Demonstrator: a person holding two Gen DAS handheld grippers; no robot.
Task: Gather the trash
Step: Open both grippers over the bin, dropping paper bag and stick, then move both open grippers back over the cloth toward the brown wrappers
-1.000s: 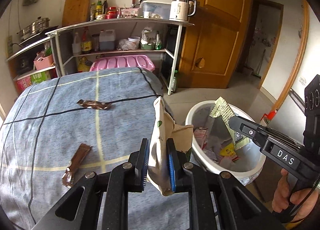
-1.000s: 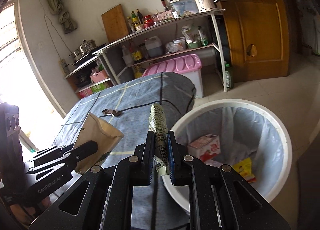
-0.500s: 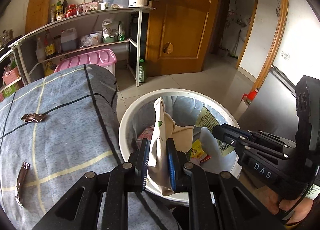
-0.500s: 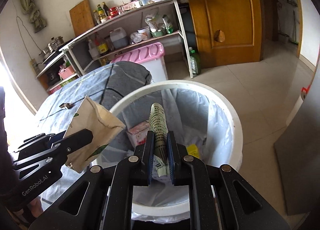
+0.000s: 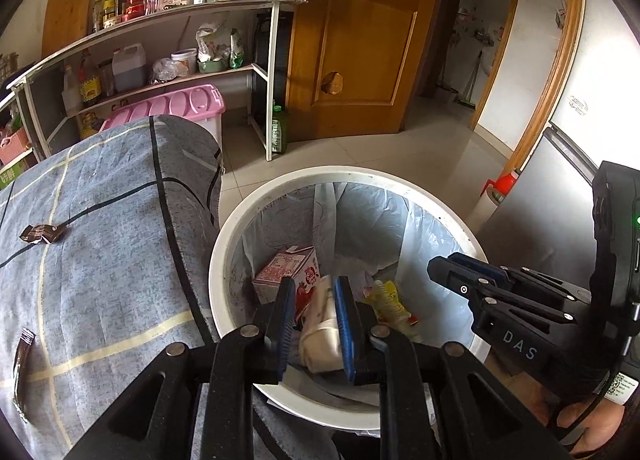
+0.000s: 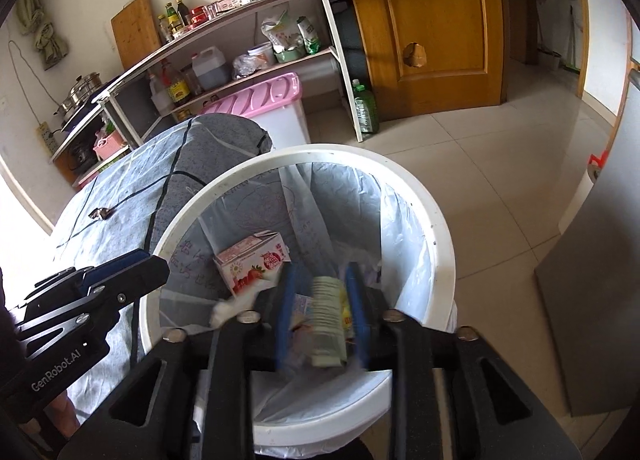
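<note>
Both grippers hang over the white trash bin (image 5: pixel 424 196), lined with a pale bag. My left gripper (image 5: pixel 314 324) is open, and the beige paper bag (image 5: pixel 320 340) drops between its jaws into the bin. My right gripper (image 6: pixel 322 320) is open too, and the green printed wrapper (image 6: pixel 328 320) falls blurred between its jaws. The bin (image 6: pixel 436 236) holds a strawberry milk carton (image 6: pixel 252 264) and a yellow wrapper (image 5: pixel 390 298). Two brown wrappers lie on the blue-grey cloth: one (image 5: pixel 42 234) far left, one (image 5: pixel 22 356) at the near left edge.
The cloth-covered table (image 5: pixel 100 260) stands left of the bin. Behind it are a metal shelf (image 5: pixel 160 72) with bottles and a kettle, a pink-lidded box (image 5: pixel 176 108), and a wooden door (image 5: pixel 360 40). A grey panel (image 6: pixel 592 300) stands right of the bin.
Both grippers moved from the table to above the bin and opened. The paper bag and the green wrapper have left the jaws and are falling in.
</note>
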